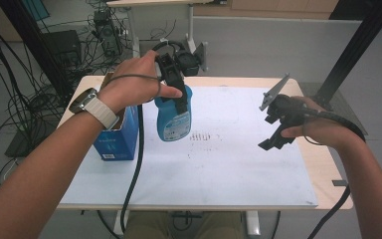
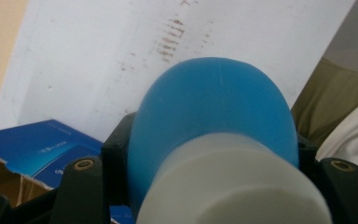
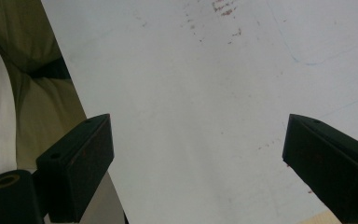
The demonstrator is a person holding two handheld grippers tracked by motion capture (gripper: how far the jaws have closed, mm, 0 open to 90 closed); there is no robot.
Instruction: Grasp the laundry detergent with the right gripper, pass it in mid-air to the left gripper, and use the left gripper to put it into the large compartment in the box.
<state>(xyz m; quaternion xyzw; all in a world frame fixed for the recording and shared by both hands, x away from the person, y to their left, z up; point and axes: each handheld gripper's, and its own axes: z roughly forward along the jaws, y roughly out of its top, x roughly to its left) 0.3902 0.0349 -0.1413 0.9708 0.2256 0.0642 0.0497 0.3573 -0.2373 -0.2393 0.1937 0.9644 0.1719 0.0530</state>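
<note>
A white mat (image 1: 238, 164) covers the table, with a blue box (image 1: 117, 137) at its left edge. Just right of the box, the blue bottle (image 1: 174, 119) stands upright, white cap (image 2: 233, 186) up, long axis vertical. The left gripper (image 1: 175, 92) is clamped around the bottle's upper part. The right gripper (image 1: 277, 134) hovers over the mat's right side, jaws spread wide, empty.

Blue bottle (image 1: 173, 117) with white cap (image 2: 233, 186) and pale label; darker blue box (image 1: 117, 139) at left; white mat (image 1: 219, 159) flecked with reddish-brown marks at centre; black gripper jaws; tan table (image 1: 323, 164) edge.
</note>
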